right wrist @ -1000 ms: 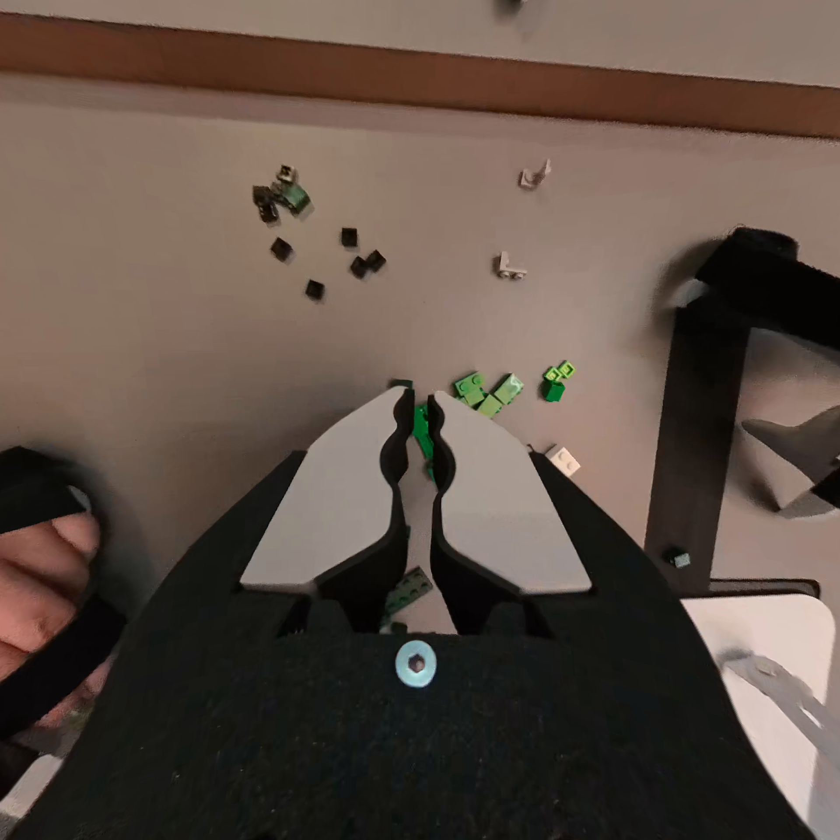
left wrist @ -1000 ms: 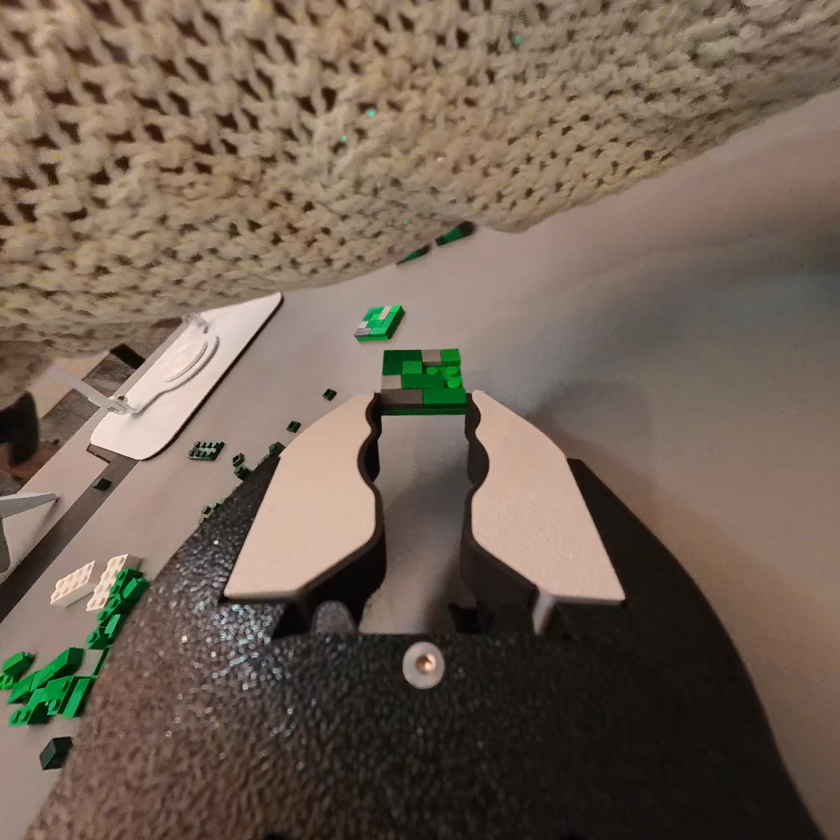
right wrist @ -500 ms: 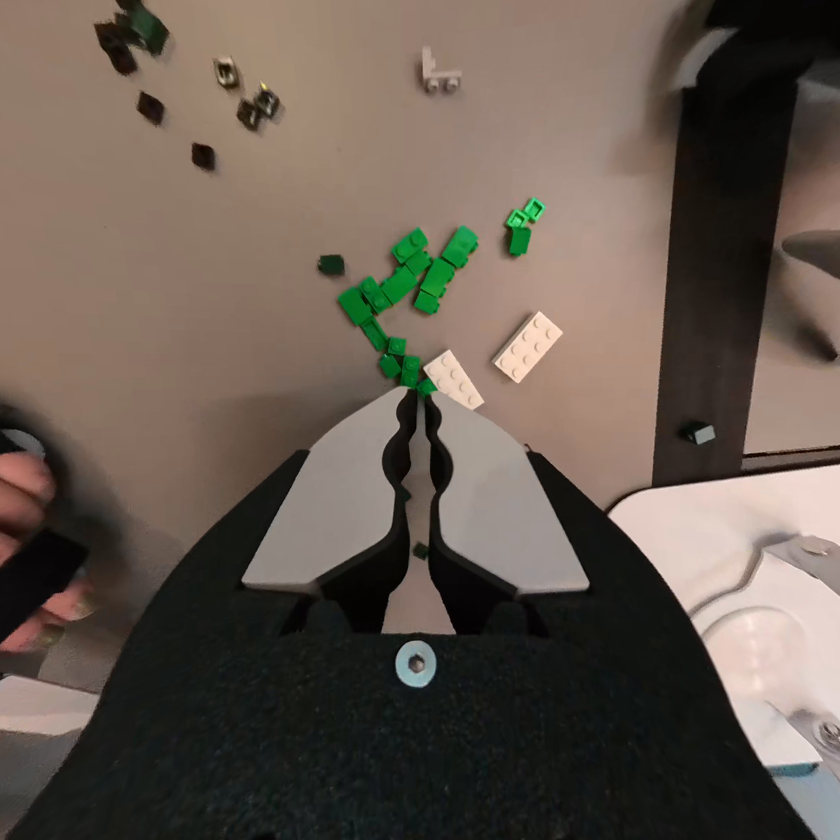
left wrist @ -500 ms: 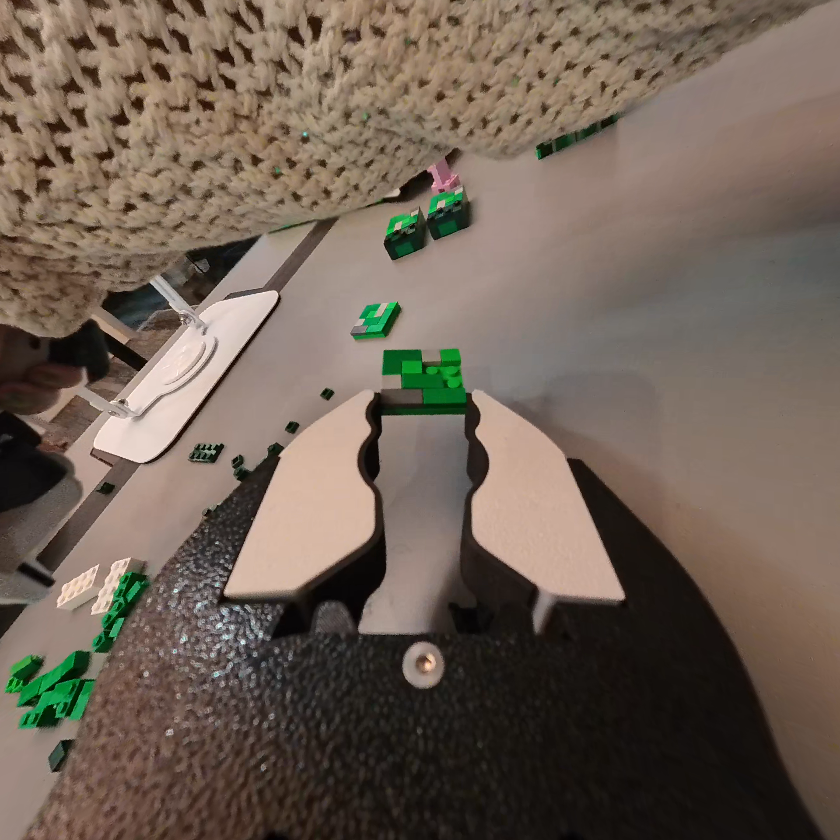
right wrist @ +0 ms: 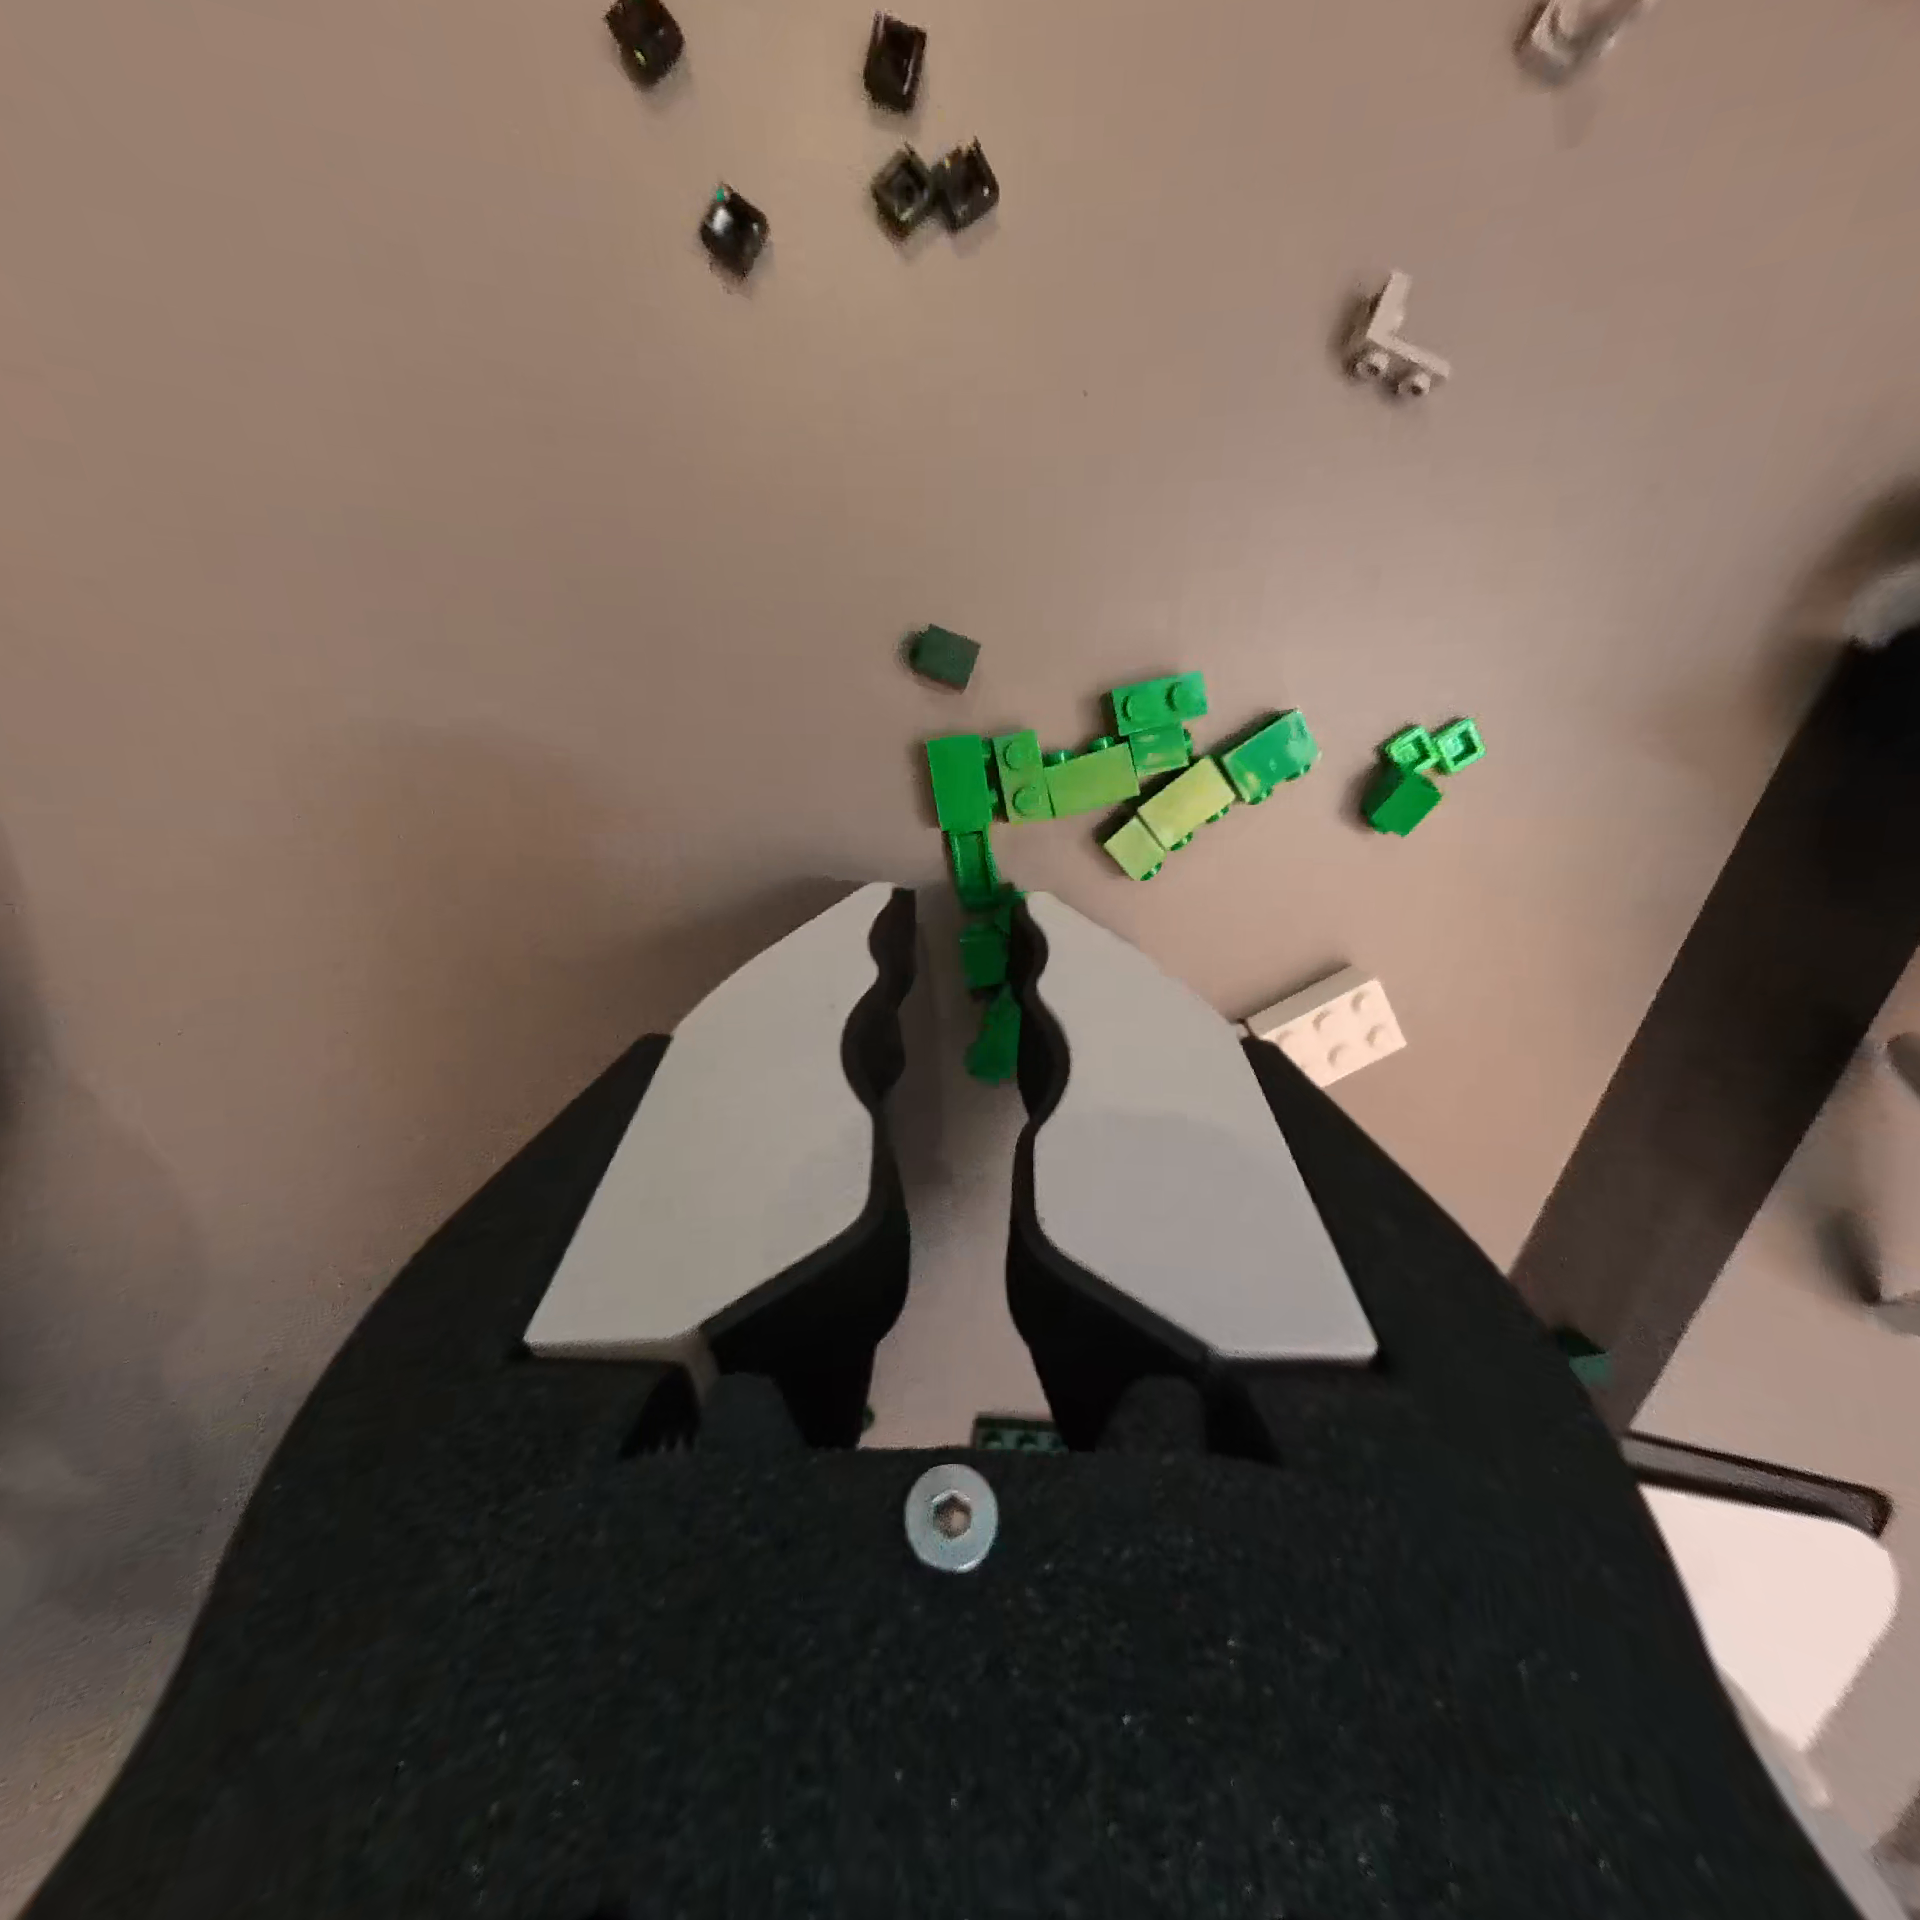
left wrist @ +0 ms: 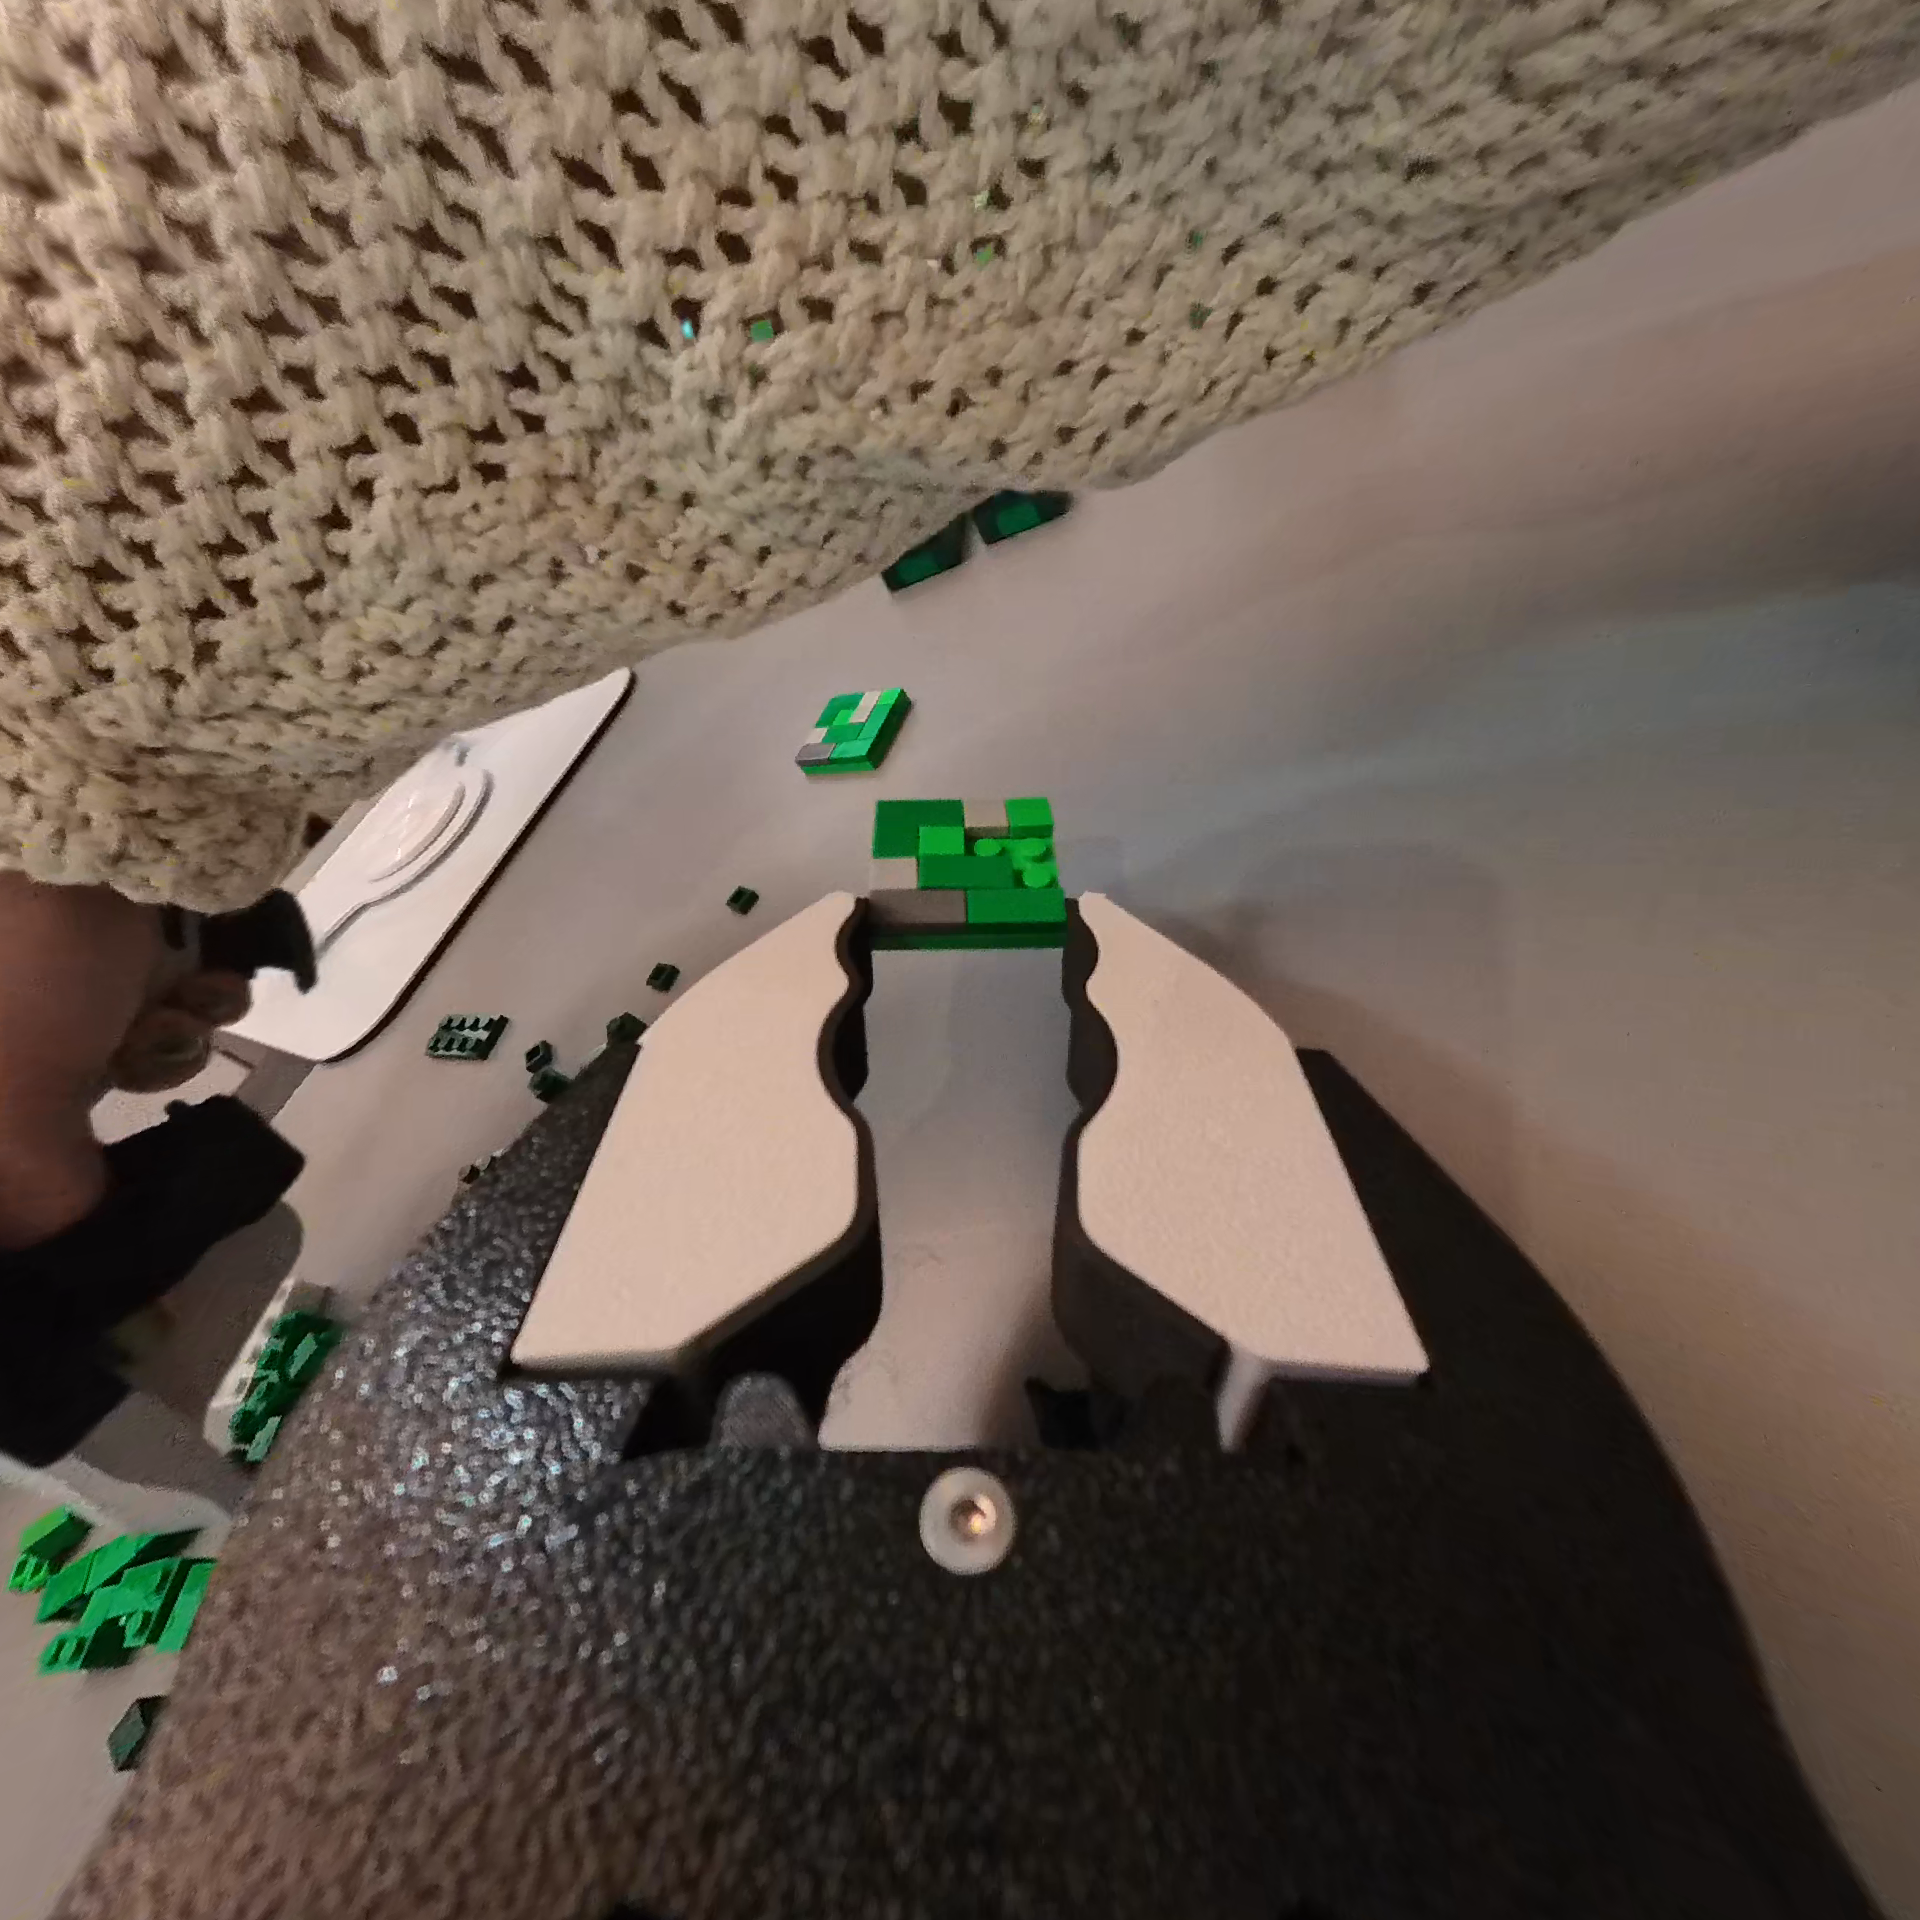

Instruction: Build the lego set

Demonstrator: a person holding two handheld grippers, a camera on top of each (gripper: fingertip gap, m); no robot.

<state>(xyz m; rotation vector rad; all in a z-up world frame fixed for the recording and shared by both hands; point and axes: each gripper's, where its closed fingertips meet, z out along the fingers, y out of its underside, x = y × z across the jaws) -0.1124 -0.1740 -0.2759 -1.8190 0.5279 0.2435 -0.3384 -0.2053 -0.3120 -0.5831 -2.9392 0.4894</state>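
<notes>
Left wrist view shows the left hand-held gripper with its fingertips clamped on the near edge of a flat green and grey lego plate assembly, which sits on the grey tabletop. A second, smaller green and grey square assembly lies just beyond it, apart from it. A cream knitted sleeve fills the upper part of this view, and a white board lies to the left near scattered dark pieces. In the right wrist view, the right hand-held gripper has its fingers slightly apart over a cluster of loose green bricks, with a few small green pieces seen in the gap between the fingers; whether it touches them I cannot tell. A white brick lies to the right, and small black pieces lie farther off.
</notes>
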